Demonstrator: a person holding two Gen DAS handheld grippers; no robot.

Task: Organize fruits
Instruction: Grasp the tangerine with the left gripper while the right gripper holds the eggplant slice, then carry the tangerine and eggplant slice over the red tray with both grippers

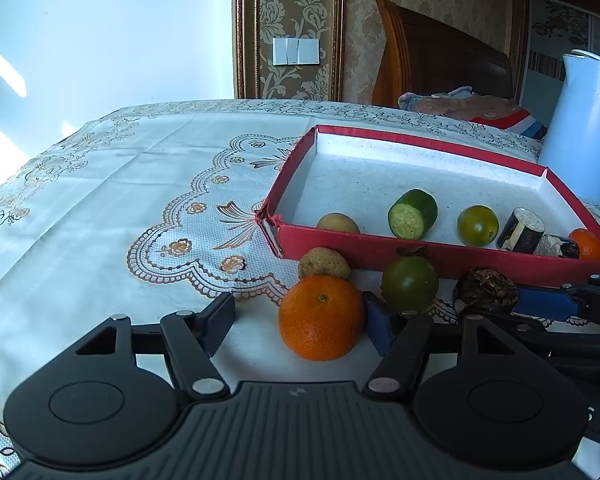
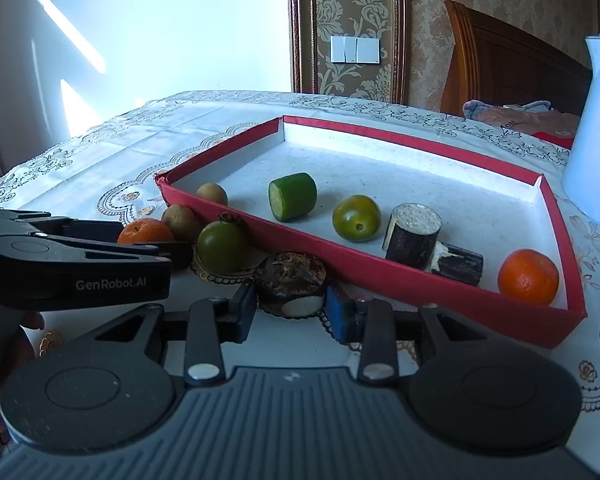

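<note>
A large orange lies on the tablecloth between the fingers of my left gripper. The right pad touches it and the left pad stands apart, so the gripper is open. My right gripper is shut on a dark brown round fruit just in front of the red tray. Beside them on the cloth are a green tomato and a brown fruit. The tray holds a cucumber piece, a green tomato, two dark cane pieces, a small orange and a brown fruit.
A white kettle stands at the tray's far right corner. Behind the table are a wooden headboard and bundled clothes. My left gripper's body crosses the right wrist view at the left. Patterned cloth stretches left of the tray.
</note>
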